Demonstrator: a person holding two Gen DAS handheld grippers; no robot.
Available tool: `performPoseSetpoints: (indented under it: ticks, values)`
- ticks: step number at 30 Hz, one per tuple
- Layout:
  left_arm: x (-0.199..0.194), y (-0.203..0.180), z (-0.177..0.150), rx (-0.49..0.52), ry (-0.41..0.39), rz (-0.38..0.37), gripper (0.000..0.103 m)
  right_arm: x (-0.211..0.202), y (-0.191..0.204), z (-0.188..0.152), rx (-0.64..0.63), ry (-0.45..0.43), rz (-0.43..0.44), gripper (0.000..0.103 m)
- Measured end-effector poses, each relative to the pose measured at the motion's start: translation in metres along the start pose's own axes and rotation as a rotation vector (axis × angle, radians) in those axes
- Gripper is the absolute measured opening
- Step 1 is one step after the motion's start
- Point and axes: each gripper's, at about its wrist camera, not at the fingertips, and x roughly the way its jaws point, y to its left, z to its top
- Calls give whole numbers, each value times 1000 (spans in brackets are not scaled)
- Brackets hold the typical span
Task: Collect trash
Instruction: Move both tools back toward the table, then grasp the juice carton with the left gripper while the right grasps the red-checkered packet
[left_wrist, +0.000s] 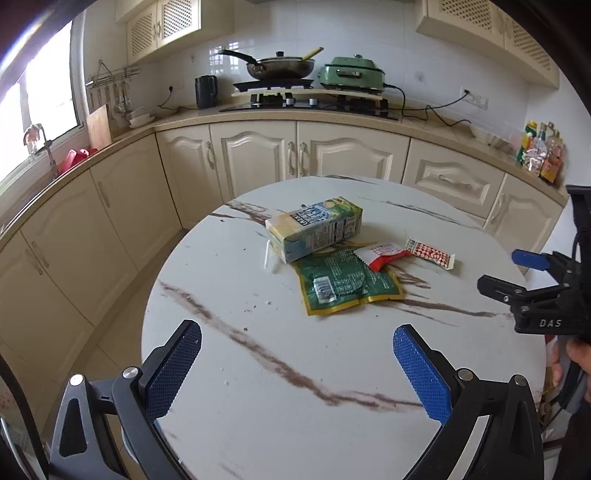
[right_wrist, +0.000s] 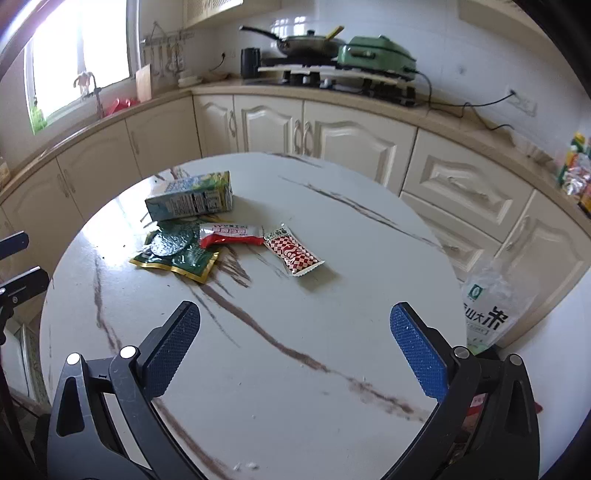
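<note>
Green wrapper (left_wrist: 341, 282) lies well ahead of both empty, spread hand-held grippers (left_wrist: 297, 369) (right_wrist: 295, 347).

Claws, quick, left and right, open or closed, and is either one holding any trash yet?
Left claw: open, holding nothing, above the round white marble-pattern table.
Right claw: open, holding nothing.

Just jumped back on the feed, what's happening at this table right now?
A person holds a hand-held gripper in each hand over a round marble table. The left hand-held gripper and right hand-held gripper are both open and holding nothing. The trash lies untouched: a drink carton on its side, a green pouch partly under it, a red wrapper and a checkered packet.
</note>
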Motion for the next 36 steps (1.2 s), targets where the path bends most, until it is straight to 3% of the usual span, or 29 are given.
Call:
performPoseSetpoints:
  ticks: [6,10,13,16,19,20,22,24,27,29,33,35,36]
  values:
    - [67,6,62,72,34,-77,102,68,-18,30,-41,87,78,102]
    - [108,23,98,100,31,-42,102,94,-22,38,-86,137,95,98]
    - [142,34,118,144,52,-56,102,104,-22,39,-105,149,127,82]
    - [176,40,132,215,56,-51,102,105,-21,41,-142,148,113,78]
    - [199,43,145,284,28,-19,102,102,-22,44,-153,138,121,48]
    - [204,42,145,299,30,-35,102,101,-22,44,-151,140,122,31]
    - [215,40,147,327,49,-56,102,99,-24,44,-135,143,129,22]
    - [219,36,139,343,69,-45,102,97,-27,43,-120,137,144,20]
    - [240,31,143,338,108,-83,97,94,-34,40,-83,127,169,17]
    - [242,24,136,361,132,-122,79,92,-35,38,-70,125,175,16]
    - [244,16,134,377,123,-119,62,86,-35,34,-48,114,189,15]
    - [230,21,134,351,108,-153,49,82,-33,32,-40,112,188,15]
    - [228,20,134,347,114,-168,48,79,-32,31,-36,103,181,15]
